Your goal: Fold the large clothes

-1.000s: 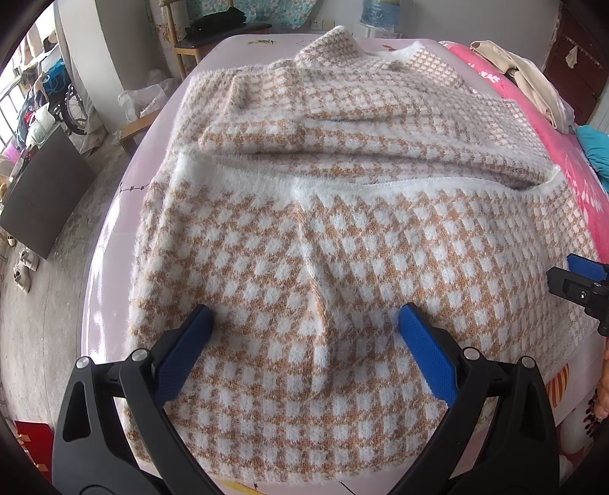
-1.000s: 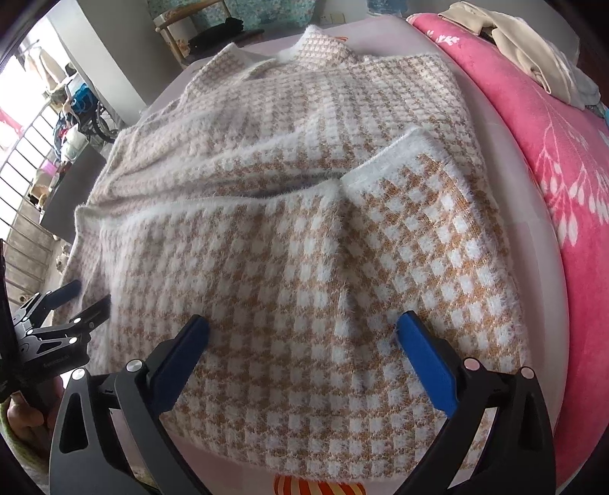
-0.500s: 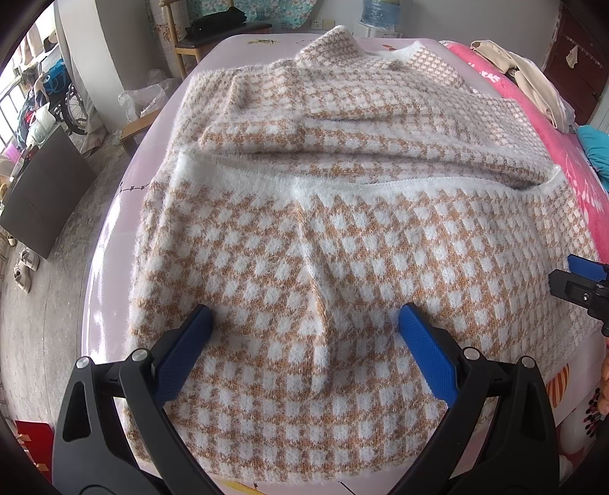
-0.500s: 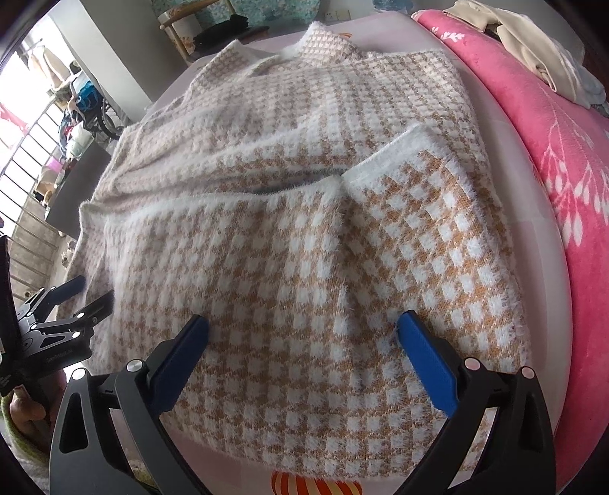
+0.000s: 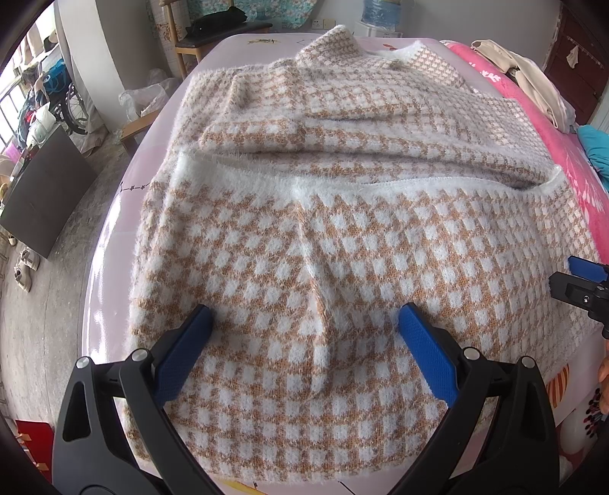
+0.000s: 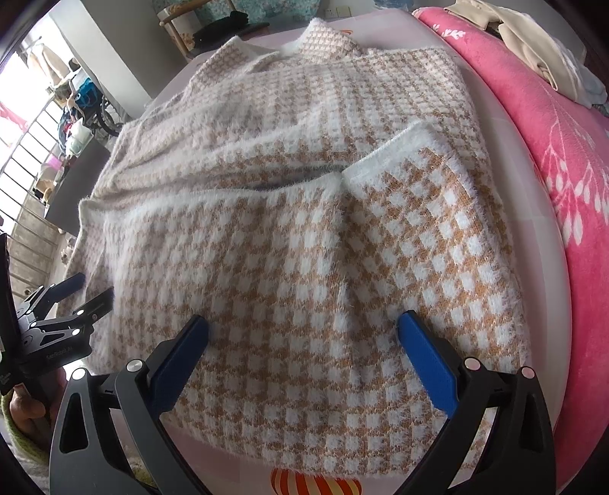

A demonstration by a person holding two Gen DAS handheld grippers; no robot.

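Note:
A fuzzy tan-and-white checked sweater point(image 5: 342, 213) lies on a pale pink table, its lower part folded up over the body with a white hem across the middle. It also shows in the right wrist view point(image 6: 304, 228). My left gripper point(image 5: 304, 323) is open and empty, its blue fingers point(image 5: 182, 354) just above the near fold. My right gripper point(image 6: 304, 335) is open and empty over the near right part of the sweater. Each gripper shows at the edge of the other's view: the right gripper point(image 5: 582, 281), the left gripper point(image 6: 72, 297).
The pink table point(image 5: 110, 289) drops off to a concrete floor at the left. A pink floral blanket point(image 6: 563, 160) with cream clothes point(image 6: 533, 49) lies along the right. A wooden chair point(image 5: 217, 34) stands behind the table.
Both grippers have stayed open over the sweater. The right wrist view has shifted slightly; the sweater lies as before.

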